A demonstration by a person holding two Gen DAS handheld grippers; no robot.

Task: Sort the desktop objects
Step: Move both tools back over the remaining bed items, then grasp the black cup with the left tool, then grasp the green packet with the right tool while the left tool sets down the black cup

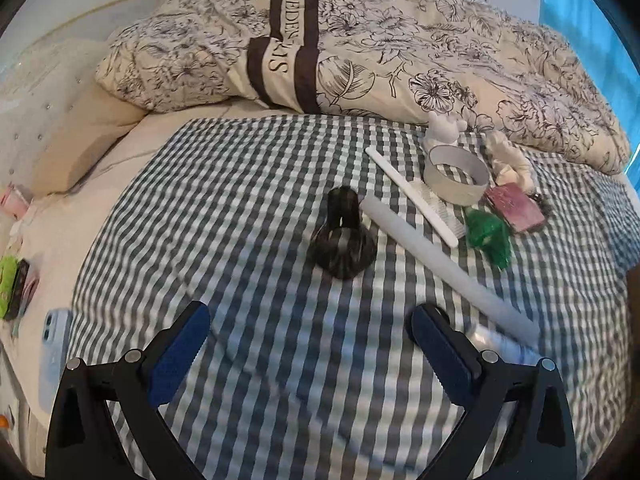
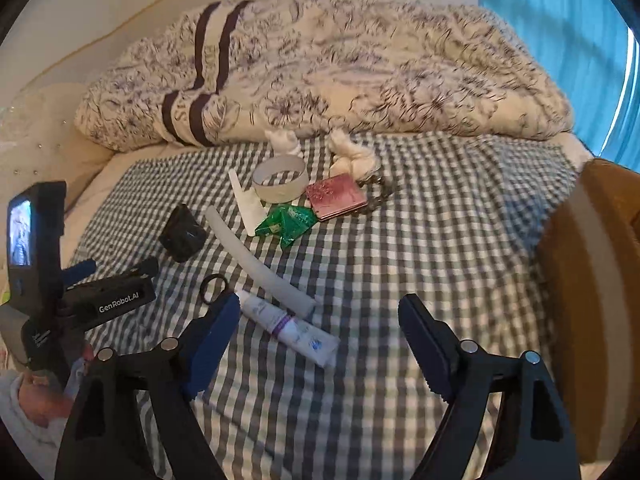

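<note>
Your left gripper (image 1: 308, 332) and right gripper (image 2: 318, 320) both hang spread and empty over the checked cloth (image 2: 440, 240); the objects sit mid-frame: black cup (image 1: 344, 240), white tube (image 1: 440, 264), tape ring (image 1: 456, 178), green wrapper (image 1: 488, 234), pink case (image 1: 516, 208). In the right view, the cream tube (image 2: 288, 326) lies at centre, beside your left fingertip (image 2: 218, 332).

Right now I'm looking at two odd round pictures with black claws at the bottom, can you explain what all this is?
Those claws are two hand-held grippers, each carrying a fisheye camera looking along its fingers. One picture is from the left gripper, the other from the right gripper; the left tool also shows in the right view. Both are open and hold nothing. They hover over a checked cloth on a bed. On it lie a white tube, a cream tube, a dark holder, a tape ring, a green wrapper and a pink case.
</note>
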